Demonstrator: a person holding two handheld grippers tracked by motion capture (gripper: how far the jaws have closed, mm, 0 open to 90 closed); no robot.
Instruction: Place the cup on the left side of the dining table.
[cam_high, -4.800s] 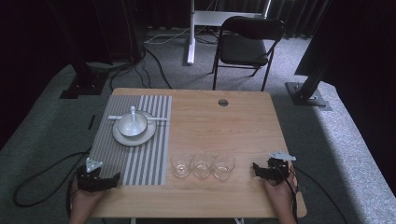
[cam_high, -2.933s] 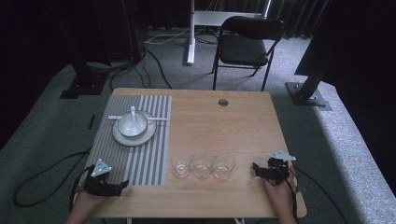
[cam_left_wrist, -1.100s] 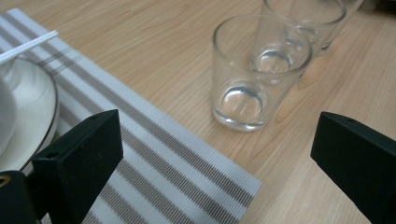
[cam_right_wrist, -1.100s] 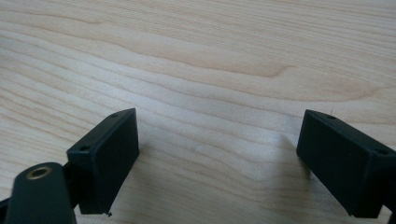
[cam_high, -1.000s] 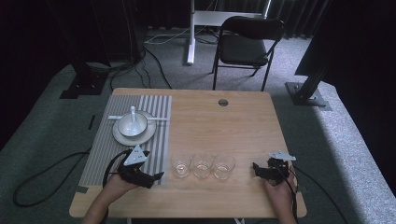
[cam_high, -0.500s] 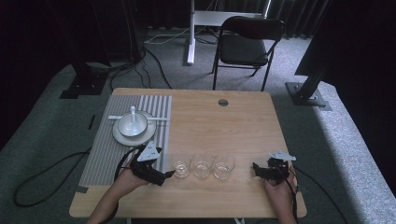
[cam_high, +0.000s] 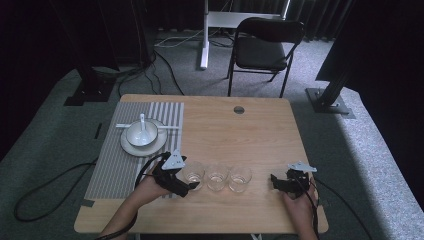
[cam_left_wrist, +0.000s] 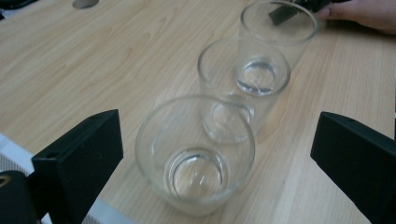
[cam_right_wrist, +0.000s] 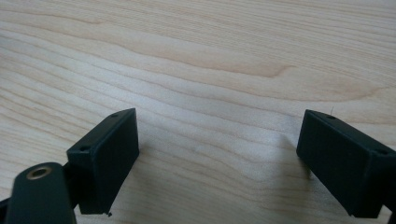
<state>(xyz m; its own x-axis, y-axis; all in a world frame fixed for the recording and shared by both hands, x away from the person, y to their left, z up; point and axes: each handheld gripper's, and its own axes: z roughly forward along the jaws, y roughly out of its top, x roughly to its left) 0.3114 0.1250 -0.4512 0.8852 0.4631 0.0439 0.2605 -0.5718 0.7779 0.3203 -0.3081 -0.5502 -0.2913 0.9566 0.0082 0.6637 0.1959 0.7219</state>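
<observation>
Three clear empty glasses stand in a row near the table's front edge: a left glass (cam_high: 193, 173) (cam_left_wrist: 196, 154), a middle glass (cam_high: 217, 176) (cam_left_wrist: 233, 100) and a right glass (cam_high: 240, 177) (cam_left_wrist: 275, 37). My left gripper (cam_high: 186, 188) (cam_left_wrist: 219, 163) is open, its jaws standing either side of the left glass without touching it. My right gripper (cam_high: 276, 181) (cam_right_wrist: 219, 163) rests open on bare wood at the front right, nothing between its jaws.
A striped placemat (cam_high: 112, 165) lies at the left, with a plate (cam_high: 131, 147), a white bowl (cam_high: 141, 134) and a spoon on it. A round cable hole (cam_high: 239, 109) sits near the table's far edge. A black chair (cam_high: 265, 47) stands beyond the table.
My left gripper has travelled from the table's front left corner rightward across the placemat up to the left glass. The right gripper has stayed in place.
</observation>
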